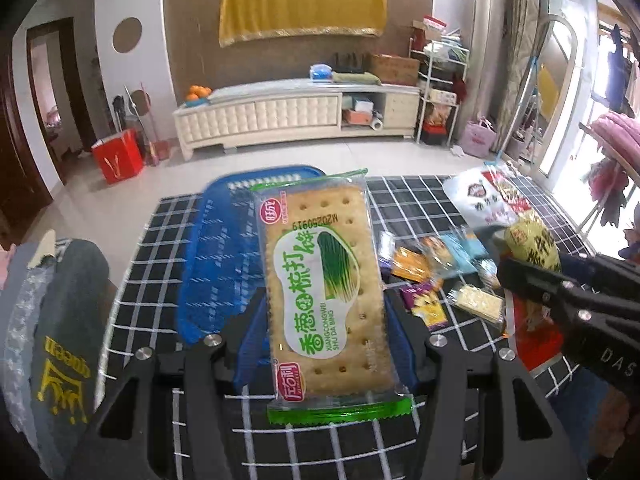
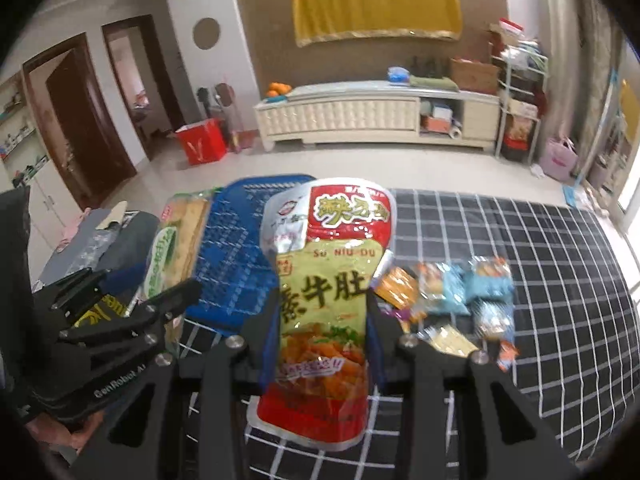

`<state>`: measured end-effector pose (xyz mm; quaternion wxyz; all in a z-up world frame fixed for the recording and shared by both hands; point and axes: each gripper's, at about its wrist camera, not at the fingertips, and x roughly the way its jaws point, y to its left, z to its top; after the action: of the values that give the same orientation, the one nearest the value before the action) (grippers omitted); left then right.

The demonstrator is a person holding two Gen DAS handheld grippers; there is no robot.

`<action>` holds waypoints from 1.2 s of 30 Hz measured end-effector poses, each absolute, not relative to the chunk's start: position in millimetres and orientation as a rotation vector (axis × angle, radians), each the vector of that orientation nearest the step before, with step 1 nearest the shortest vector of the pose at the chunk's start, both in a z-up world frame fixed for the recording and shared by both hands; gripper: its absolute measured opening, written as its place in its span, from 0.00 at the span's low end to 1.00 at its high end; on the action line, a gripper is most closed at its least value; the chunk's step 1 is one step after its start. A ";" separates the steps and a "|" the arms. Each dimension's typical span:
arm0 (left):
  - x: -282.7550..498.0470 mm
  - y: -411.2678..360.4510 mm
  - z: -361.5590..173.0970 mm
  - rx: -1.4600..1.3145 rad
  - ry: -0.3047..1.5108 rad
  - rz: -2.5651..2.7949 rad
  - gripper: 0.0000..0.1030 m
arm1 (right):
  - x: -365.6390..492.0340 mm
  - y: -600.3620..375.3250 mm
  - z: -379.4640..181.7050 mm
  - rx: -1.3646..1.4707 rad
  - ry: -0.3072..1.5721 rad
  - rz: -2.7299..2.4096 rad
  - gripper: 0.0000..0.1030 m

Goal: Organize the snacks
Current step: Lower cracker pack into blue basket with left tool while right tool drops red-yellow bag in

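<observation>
My left gripper (image 1: 324, 320) is shut on a green-edged cracker pack (image 1: 326, 292) and holds it above the table beside the blue plastic basket (image 1: 216, 256). My right gripper (image 2: 320, 320) is shut on a red, yellow and silver snack pouch (image 2: 324, 300), held just right of the basket (image 2: 236, 248). The right gripper with its pouch shows at the right in the left wrist view (image 1: 532, 248). The left gripper with the crackers shows at the left in the right wrist view (image 2: 168, 256). Several small loose snack packets (image 2: 452, 296) lie on the table to the right.
The table carries a black cloth with white grid lines (image 2: 540, 280). A grey garment with yellow print (image 1: 60, 340) lies at the table's left edge. A white cabinet (image 1: 296, 116) and a red bag (image 1: 118, 160) stand across the floor.
</observation>
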<state>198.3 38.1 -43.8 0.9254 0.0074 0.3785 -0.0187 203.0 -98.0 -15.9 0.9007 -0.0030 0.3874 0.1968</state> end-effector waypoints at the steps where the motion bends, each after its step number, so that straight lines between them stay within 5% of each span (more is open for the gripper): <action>1: 199.3 42.9 -41.6 0.024 0.772 -0.032 0.51 | 206.7 -93.2 -15.0 -0.008 0.800 0.412 0.40; 36: 287.4 106.3 -128.0 -0.012 1.067 -0.026 0.56 | 265.7 -21.9 -70.6 -0.021 0.964 0.430 0.40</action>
<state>287.4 106.3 -128.0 0.8610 -0.0057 0.5085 -0.0126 265.7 -21.9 -70.6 0.8639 -0.0102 0.4599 0.2052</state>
